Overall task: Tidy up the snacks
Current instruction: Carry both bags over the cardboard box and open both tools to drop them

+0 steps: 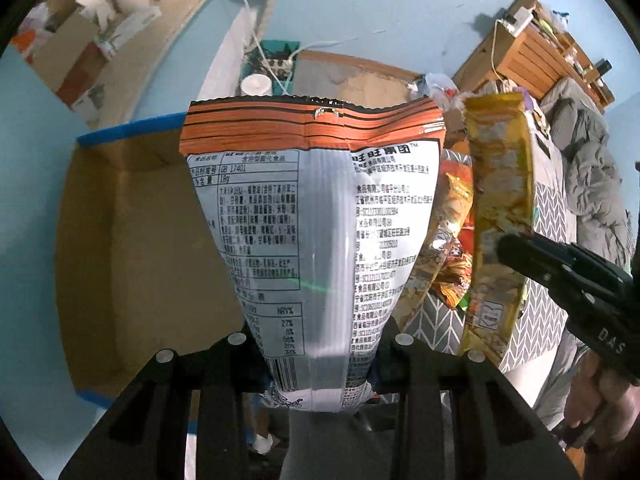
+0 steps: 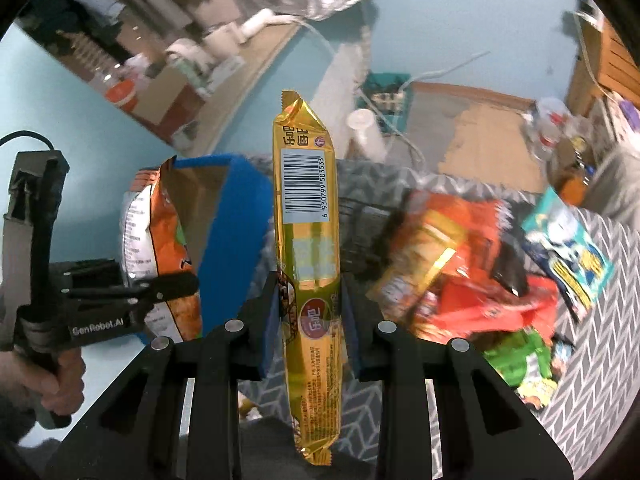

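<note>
Left wrist view: the left gripper has its fingers closed on the lower end of an orange-and-white snack bag, which stands upright with its printed back panel facing the camera and its orange seal at 12 o'clock. Behind the bag, from 9 o'clock toward the centre, lies an open cardboard box with blue tape along its rim. At 3 o'clock the right gripper enters the view, clamped on a long golden snack bar held upright just beside the bag. Between the two packets, a pile of snacks rests on a grey chevron-patterned cloth.

Right wrist view: the right gripper has its fingers pressed against both sides of the golden snack bar, gripping it near mid-length; the bar stands upright, barcode toward 12 o'clock. At 9 o'clock the left gripper is seen side-on, holding the orange-and-white snack bag just beside the blue-edged cardboard box; a hand holds its handle at 8 o'clock. From 2 to 4 o'clock, the pile of snacks, with red, orange, green and blue packets, lies blurred on the grey chevron-patterned cloth.
</note>
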Action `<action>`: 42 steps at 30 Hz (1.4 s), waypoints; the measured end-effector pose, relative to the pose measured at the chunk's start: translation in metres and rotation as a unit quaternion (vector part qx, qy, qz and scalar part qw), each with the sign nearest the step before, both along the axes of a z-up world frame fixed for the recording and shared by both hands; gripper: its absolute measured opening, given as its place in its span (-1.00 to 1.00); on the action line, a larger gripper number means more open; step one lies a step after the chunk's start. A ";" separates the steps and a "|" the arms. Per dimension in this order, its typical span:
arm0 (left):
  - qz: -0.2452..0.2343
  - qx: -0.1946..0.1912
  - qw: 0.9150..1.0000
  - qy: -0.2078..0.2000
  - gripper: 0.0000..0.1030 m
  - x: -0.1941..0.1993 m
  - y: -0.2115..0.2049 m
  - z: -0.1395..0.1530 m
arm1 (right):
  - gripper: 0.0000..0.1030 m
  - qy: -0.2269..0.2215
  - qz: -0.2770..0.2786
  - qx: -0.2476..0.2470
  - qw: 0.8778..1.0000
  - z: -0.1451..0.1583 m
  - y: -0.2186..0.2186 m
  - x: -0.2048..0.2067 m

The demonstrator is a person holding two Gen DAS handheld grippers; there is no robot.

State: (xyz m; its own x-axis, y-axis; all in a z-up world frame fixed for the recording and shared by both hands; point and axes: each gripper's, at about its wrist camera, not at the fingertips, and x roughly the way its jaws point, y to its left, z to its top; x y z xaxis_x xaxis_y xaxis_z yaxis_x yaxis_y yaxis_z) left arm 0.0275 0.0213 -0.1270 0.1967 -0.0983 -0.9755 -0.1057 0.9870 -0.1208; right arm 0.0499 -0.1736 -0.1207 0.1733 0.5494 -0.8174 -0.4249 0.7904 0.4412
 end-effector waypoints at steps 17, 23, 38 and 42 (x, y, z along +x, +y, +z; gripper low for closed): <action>0.110 0.017 0.994 -0.020 -0.34 -0.036 0.106 0.015 | -0.47 -0.011 0.116 0.029 0.993 0.020 0.127 0.010; 0.139 0.018 0.990 -0.020 -0.34 -0.043 0.143 0.007 | -0.47 -0.003 0.136 0.025 0.990 0.015 0.171 0.012; 0.157 0.040 0.987 0.019 -0.25 -0.035 0.161 -0.030 | -0.38 0.061 0.126 -0.006 0.990 -0.039 0.233 0.009; 0.143 0.061 0.988 0.009 0.31 -0.034 0.159 -0.027 | -0.27 0.069 0.114 -0.008 0.991 -0.044 0.227 0.010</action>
State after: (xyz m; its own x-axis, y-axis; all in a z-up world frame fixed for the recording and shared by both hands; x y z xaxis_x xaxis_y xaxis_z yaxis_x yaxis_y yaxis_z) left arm -0.0064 0.1800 -0.1543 0.1826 0.0774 -0.9801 -0.3837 0.9234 0.0014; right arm 0.0599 0.0533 -0.1648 -0.0680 0.5476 -0.8340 -0.5298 0.6885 0.4952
